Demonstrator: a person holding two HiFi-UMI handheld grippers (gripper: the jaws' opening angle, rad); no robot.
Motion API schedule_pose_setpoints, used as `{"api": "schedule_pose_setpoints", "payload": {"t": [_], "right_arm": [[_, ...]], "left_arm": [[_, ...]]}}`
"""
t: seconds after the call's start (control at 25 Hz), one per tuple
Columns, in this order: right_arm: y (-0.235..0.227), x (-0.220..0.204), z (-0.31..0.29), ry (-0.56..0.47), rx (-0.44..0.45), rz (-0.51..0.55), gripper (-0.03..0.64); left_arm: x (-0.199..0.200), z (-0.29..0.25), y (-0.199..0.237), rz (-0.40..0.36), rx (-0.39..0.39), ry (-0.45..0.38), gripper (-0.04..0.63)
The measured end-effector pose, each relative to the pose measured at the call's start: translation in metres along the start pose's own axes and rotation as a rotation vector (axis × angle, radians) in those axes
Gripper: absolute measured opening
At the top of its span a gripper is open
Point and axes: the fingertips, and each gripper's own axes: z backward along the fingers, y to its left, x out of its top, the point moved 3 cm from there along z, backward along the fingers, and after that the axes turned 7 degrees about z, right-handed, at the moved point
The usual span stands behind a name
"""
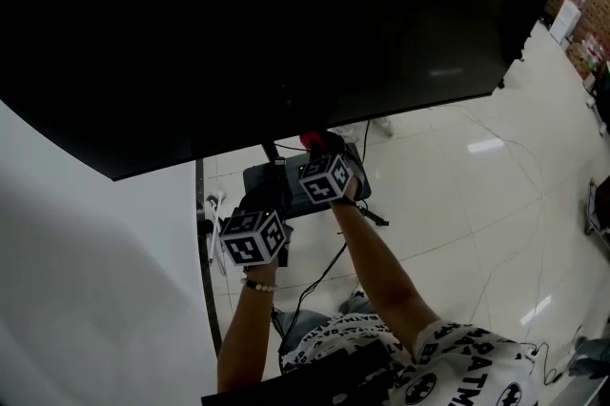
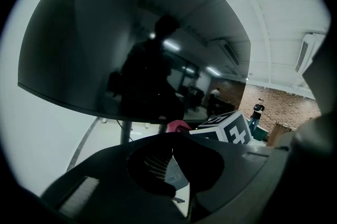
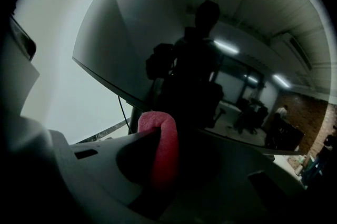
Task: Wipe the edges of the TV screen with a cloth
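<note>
Ahead of both tongs the dark TV screen (image 1: 286, 13) blocks the way. Its lower edge runs just beyond the right tongs (image 3: 158, 160), whose jaws are filled by a pink cloth (image 3: 160, 128). Under that edge, ahead of the left tongs (image 2: 171, 153), whose jaws are together, the stand post (image 2: 125, 131) rises. Its black base (image 1: 276, 185) sits below them on the floor, and a cable (image 1: 322, 275) trails back between the person's arms. A white wall (image 1: 86, 252) closes off the left tongs' left side. The right tongs' marker cube (image 2: 229, 128) crowds the left tongs' right. Right of the right tongs, the glossy floor (image 1: 477, 185) lies open.
</note>
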Motion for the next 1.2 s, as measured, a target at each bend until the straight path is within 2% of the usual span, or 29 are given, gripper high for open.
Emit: {"api": "schedule_pose_setpoints", "payload": {"t": [0.16, 0.28, 0.6, 0.8, 0.96, 1.2], "right_arm": [[-0.043, -0.022, 0.005, -0.004, 0.013, -0.003, 0.069], [-0.059, -0.038, 0.005, 0.008, 0.013, -0.011, 0.069], [-0.119, -0.086, 0.001, 0.084, -0.057, -0.055, 0.069], [-0.157, -0.113, 0.017, 0.09, -0.054, -0.053, 0.067], [-0.2, -0.134, 0.021, 0.073, -0.064, -0.066, 0.067], [-0.277, -0.171, 0.04, 0.072, -0.036, -0.035, 0.067]], "left_arm": [[-0.007, -0.026, -0.04, 0.005, 0.009, -0.002, -0.011], [-0.017, -0.039, -0.06, -0.003, -0.005, 0.008, -0.011], [-0.04, -0.082, -0.102, -0.02, -0.112, 0.058, -0.011], [-0.062, -0.124, -0.144, -0.025, -0.161, 0.123, -0.011], [-0.074, -0.168, -0.171, -0.003, -0.165, 0.137, -0.011], [-0.076, -0.196, -0.244, 0.02, -0.129, 0.108, -0.011]]}}
